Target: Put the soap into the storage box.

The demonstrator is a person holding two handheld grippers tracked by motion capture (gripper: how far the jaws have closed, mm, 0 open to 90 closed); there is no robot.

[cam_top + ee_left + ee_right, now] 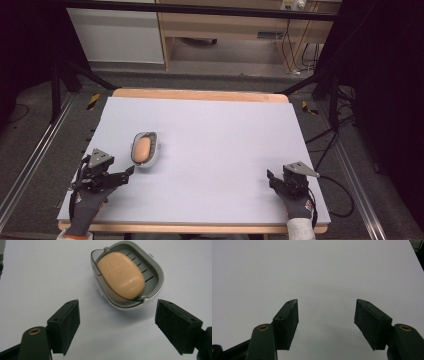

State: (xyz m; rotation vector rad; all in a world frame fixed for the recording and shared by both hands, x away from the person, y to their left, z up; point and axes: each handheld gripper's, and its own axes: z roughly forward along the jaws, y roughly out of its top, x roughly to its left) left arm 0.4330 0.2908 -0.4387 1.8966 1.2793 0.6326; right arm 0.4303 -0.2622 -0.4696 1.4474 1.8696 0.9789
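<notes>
- Resting on the left half of the pale worktop point(215, 150), a grey soap dish point(155, 149) holds an orange bar of soap point(142, 149) that lies flat inside it.
- In the left gripper view the soap dish point(157, 277) sits just ahead of the claw's two black pads and a little to the right of the gap's middle; a thin wire bail arches over the soap point(121, 276), which bears a faint stamped mark.
- The left claw point(131, 171) is released — its jaws stand wide apart, nothing between them, and they stop short of the dish without touching it. In its own view the left claw point(117, 317) points at the dish's near rim.
- In the high view the dish lies just beyond and slightly right of the left claw's tips.
- The right claw point(270, 176) is near the worktop's right front corner, well apart from the dish — also released, jaws spread. In its own view the right claw point(327, 312) has bare worktop point(319, 270) ahead.
- Both grippers are held in gloved hands coming in from the near edge.
</notes>
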